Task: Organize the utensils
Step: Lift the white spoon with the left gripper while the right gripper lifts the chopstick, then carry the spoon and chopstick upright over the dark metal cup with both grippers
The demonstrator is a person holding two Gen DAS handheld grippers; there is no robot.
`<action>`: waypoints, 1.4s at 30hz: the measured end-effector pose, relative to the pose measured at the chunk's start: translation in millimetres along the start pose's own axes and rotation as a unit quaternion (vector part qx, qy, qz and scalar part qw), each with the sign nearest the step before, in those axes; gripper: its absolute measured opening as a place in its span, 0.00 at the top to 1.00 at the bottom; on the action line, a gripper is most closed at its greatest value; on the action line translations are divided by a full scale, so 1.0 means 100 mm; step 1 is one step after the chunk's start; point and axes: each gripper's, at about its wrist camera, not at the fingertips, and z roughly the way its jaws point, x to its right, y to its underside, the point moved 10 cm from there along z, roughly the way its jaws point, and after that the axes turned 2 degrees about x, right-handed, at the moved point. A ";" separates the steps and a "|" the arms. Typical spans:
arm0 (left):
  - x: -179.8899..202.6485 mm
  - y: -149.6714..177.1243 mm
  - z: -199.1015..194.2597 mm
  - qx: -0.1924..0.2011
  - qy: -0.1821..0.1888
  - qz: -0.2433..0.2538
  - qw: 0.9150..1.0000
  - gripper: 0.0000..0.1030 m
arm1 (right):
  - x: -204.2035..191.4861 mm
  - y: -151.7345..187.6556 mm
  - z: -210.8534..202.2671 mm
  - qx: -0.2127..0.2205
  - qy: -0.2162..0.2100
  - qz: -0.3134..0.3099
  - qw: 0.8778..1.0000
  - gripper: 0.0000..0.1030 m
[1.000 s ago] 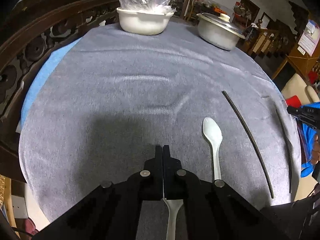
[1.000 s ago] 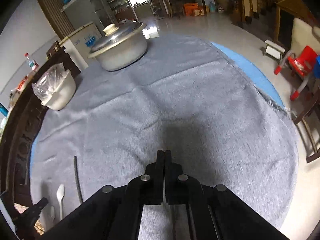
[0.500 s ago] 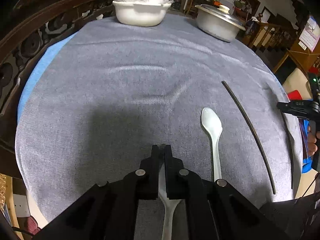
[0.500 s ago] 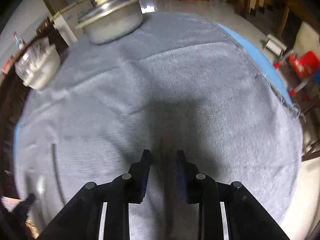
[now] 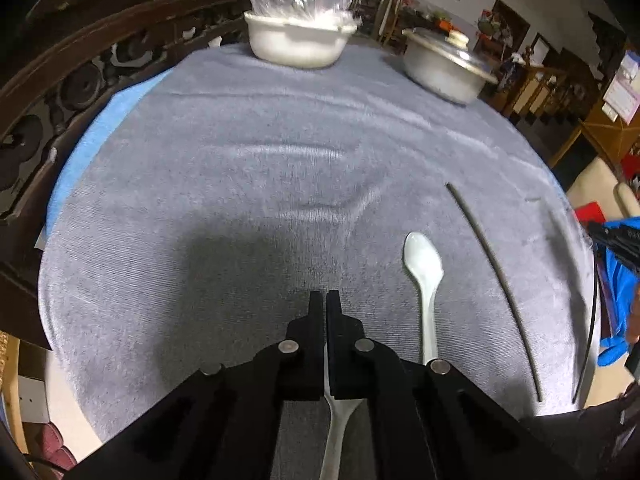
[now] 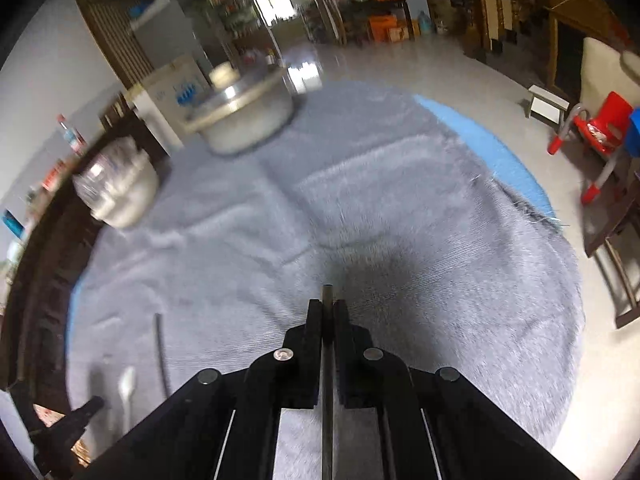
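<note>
In the left wrist view my left gripper is shut on a white spoon; its handle runs back between the fingers and its bowl is hidden. A second white spoon lies on the grey cloth just to the right, with a dark chopstick lying beyond it. In the right wrist view my right gripper is shut on another dark chopstick, whose tip pokes out past the fingertips, above the cloth. The right gripper shows at the left view's right edge.
A white bowl with a plastic bag and a lidded metal pot stand at the far side of the round table. A carved dark wooden chair back curves along the left. A red child's chair stands on the floor.
My right gripper opened over the chopstick, then shut on it, and now holds it with the tip showing. My left gripper has hardly moved and keeps the spoon.
</note>
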 end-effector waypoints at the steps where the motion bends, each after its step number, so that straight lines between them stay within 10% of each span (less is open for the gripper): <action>1: 0.01 -0.02 -0.06 0.007 0.002 -0.001 1.000 0.99 | -0.01 0.00 -0.11 0.014 -0.008 0.003 1.000 0.94; 10: -0.07 -0.11 -0.52 0.052 0.016 -0.014 0.998 0.99 | -0.08 0.11 -0.87 0.119 -0.058 0.032 0.991 0.94; 25: 0.17 0.26 0.09 -0.049 -0.018 0.036 0.998 0.73 | 0.02 0.25 -1.49 0.182 -0.096 0.055 0.977 0.94; 42: 0.23 0.09 -0.46 0.045 -0.005 0.015 0.999 0.74 | -0.08 0.39 -1.72 0.206 -0.112 0.053 0.971 0.94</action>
